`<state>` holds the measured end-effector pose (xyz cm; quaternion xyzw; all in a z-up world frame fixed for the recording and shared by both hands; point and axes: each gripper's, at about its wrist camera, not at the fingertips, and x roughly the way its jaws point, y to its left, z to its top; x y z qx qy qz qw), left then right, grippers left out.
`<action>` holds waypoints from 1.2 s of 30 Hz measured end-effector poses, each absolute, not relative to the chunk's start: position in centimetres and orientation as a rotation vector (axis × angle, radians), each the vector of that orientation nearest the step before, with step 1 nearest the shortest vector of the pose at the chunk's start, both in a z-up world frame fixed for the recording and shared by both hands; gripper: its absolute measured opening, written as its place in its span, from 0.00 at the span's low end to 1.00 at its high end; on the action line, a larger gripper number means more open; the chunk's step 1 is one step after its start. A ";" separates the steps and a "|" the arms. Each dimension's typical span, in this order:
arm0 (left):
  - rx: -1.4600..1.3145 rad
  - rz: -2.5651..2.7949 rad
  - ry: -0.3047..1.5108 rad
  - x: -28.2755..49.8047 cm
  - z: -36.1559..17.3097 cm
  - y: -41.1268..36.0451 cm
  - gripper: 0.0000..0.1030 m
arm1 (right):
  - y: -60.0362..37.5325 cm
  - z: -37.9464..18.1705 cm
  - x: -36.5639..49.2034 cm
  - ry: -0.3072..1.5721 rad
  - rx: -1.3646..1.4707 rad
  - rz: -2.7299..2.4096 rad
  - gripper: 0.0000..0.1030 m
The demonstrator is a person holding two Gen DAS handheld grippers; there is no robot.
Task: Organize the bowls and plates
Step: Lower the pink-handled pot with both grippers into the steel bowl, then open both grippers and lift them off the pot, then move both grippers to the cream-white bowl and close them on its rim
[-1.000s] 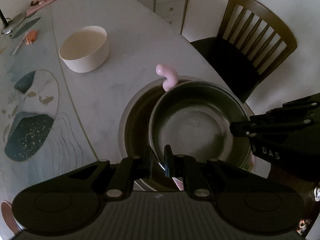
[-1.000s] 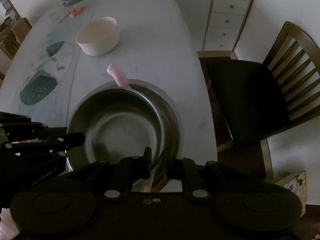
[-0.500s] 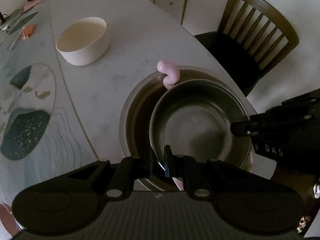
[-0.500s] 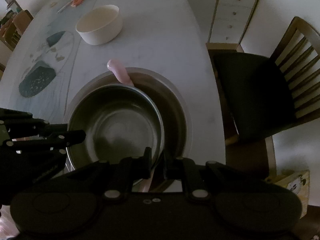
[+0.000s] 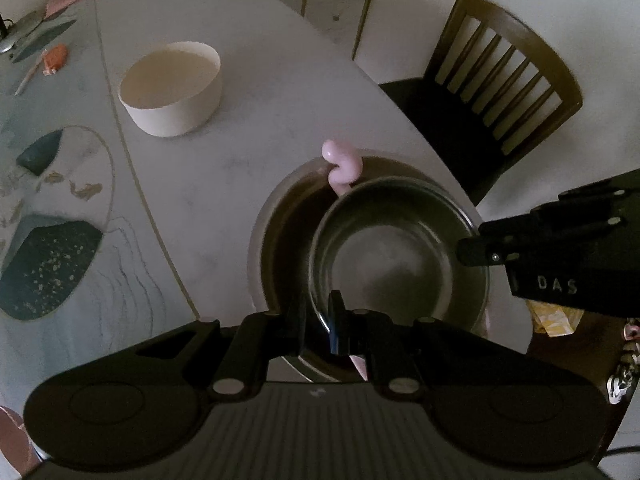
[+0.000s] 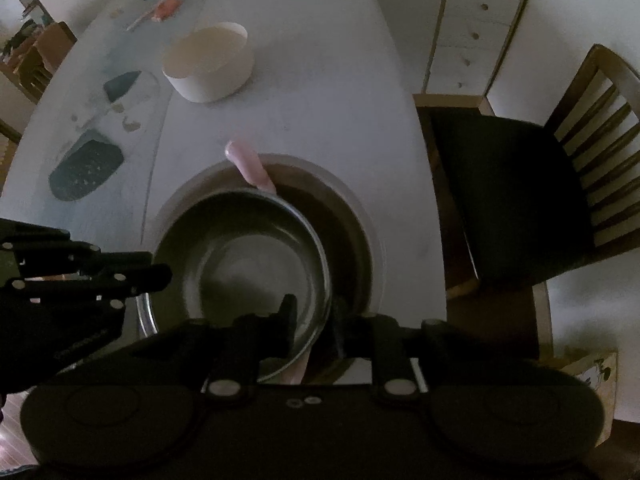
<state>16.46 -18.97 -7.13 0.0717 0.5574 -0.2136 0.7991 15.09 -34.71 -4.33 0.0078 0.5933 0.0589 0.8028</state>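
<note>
A steel bowl is held above a wider dark plate at the table's near edge. My left gripper is shut on the bowl's near rim. My right gripper is shut on the opposite rim of the same bowl, over the plate. A pink curved handle sticks up behind the bowl; it also shows in the right wrist view. A cream bowl stands farther back on the table, also seen in the right wrist view.
A wooden chair stands beside the table at the right. A white drawer unit is behind it. A patterned mat lies at the left. Small orange items lie at the far end.
The bowl, held by both grippers, has shifted a little to the right over the plate. Both grips are unchanged.
</note>
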 end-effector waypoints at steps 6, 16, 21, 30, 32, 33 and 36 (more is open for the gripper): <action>0.128 -0.438 1.136 17.3 -4.7 -17.3 0.10 | -34.5 -2.2 16.3 1.227 -0.001 0.151 0.27; 0.084 -0.348 1.038 21.5 -1.1 -15.0 0.11 | -33.4 1.3 21.1 1.130 0.036 0.217 0.39; 0.066 -0.300 1.017 23.6 -0.4 -14.5 0.23 | -32.5 1.9 23.9 1.094 0.027 0.255 0.45; 0.047 -0.230 0.981 27.5 -0.3 -14.1 0.59 | -31.1 1.7 28.5 1.083 0.007 0.309 0.55; 0.038 -0.215 0.986 28.7 -0.7 -14.1 0.62 | -30.9 1.4 29.5 1.080 0.001 0.322 0.62; 0.035 -0.205 0.988 29.2 -0.9 -14.0 0.63 | -30.7 1.2 30.0 1.079 -0.005 0.327 0.63; 0.029 -0.171 0.993 30.7 -1.8 -13.7 0.64 | -30.5 0.6 31.4 1.081 -0.015 0.339 0.65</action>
